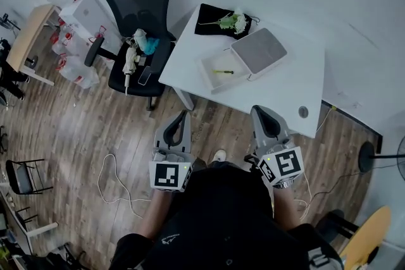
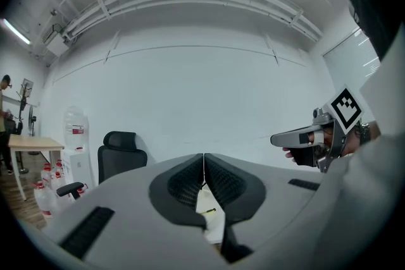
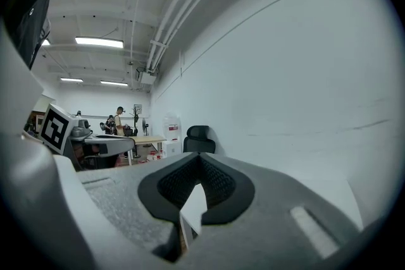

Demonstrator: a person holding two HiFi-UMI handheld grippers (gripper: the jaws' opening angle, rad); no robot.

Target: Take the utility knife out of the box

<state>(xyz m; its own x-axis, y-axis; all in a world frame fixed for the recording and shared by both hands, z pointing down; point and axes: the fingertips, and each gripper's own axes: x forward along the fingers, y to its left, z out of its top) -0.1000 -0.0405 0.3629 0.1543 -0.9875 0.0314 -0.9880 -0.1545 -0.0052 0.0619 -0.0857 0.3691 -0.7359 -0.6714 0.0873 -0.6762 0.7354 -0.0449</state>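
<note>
An open white box (image 1: 205, 67) lies on the white table (image 1: 291, 88), its lid (image 1: 259, 50) folded back to the right. Inside lies a yellow-green utility knife (image 1: 223, 71); a sliver of the knife (image 2: 210, 210) also shows below the jaws in the left gripper view. Both grippers are held level in front of the person, short of the table's near edge. My left gripper (image 1: 184, 113) (image 2: 203, 156) is shut and empty. My right gripper (image 1: 258, 109) (image 3: 199, 156) is also shut with nothing in it. Each gripper shows in the other's view: the right gripper (image 2: 304, 136) and the left gripper (image 3: 101, 142).
A black mat with flowers (image 1: 221, 21) lies at the table's far corner. A black office chair (image 1: 139, 22) with loose items stands left of the table. A white cable (image 1: 111, 183) loops on the wooden floor. A person (image 3: 119, 120) stands far off beside a wooden desk (image 1: 25, 35).
</note>
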